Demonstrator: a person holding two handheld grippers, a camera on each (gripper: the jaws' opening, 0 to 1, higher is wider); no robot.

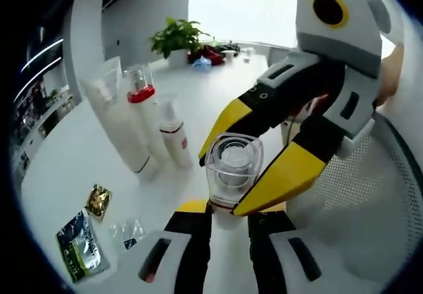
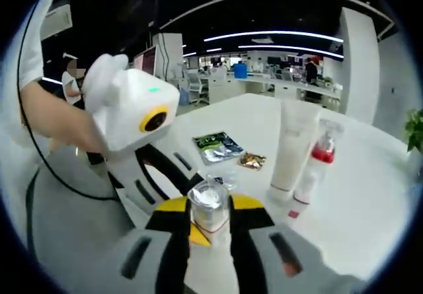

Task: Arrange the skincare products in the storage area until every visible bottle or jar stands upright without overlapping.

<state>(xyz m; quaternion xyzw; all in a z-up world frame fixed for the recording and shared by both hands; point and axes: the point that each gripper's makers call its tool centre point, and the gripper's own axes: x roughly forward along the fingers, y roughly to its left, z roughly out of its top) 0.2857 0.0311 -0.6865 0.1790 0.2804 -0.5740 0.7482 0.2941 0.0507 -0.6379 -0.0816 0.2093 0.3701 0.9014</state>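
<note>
White office table [image 1: 73, 155]: your left gripper [image 1: 221, 216] and right gripper [image 2: 210, 226] both clamp the clear-capped white bottle [image 1: 232, 168], steadying it upright, apart from the standing white tube [image 1: 122, 119].

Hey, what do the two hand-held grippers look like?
Both match. The right hand-held gripper has black jaws ending in yellow tips, on a white and grey body. The left hand-held gripper shows the same black-and-yellow jaws under a white housing, with a black cable trailing across the person's bare arm.

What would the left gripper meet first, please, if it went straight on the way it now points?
The clear-capped bottle, already between its jaws. Just beyond, the right gripper closes around that cap, so it likely comes next; depth past that is unclear.
</note>
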